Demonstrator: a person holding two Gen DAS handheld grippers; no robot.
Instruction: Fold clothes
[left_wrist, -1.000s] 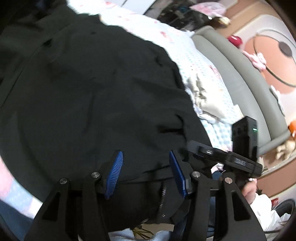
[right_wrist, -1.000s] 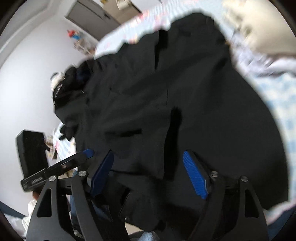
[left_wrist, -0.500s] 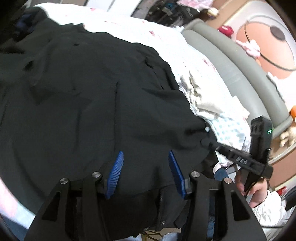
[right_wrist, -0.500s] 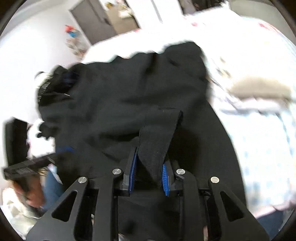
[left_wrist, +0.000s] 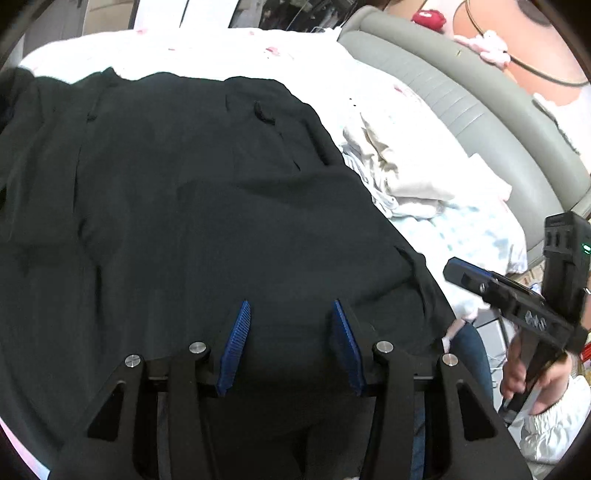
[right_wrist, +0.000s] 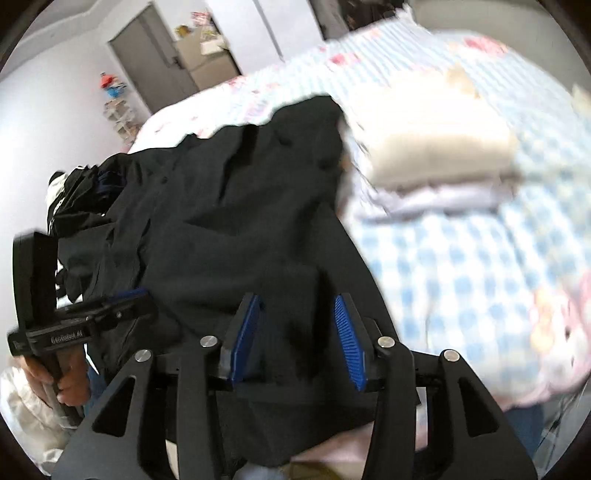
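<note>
Fingers, left: the left gripper (left_wrist: 290, 325) has its blue-padded fingers (left_wrist: 236, 347) spread apart, gripping nothing; dark cloth lies under and ahead of them, but the pads do not pinch it.
Fingers, right: the right gripper (right_wrist: 295, 328) is likewise released, its fingers (right_wrist: 347, 343) parted with cloth lying loose in the gap; no fold is clamped.
Garment: a black garment (left_wrist: 184, 206) is spread over the bed, starting at both sets of fingers and running far ahead of them; it is creased, and its near edge hangs down past the fingers toward the person.
Bed: the bed (left_wrist: 476, 236), with a blue-checked sheet, shows to the right of the left fingers and ahead-right of the right fingers.
Folded pile: a stack of pale folded clothes (right_wrist: 436, 147) sits on the sheet ahead-right of the right fingers, just beside the garment's right edge; this view is blurred.
Hands: the person's hand (left_wrist: 532, 376) holds the right gripper's handle, well right of the left fingers.
Dark heap: more dark clothing (right_wrist: 77, 199) is bunched ahead-left of the right fingers.
</note>
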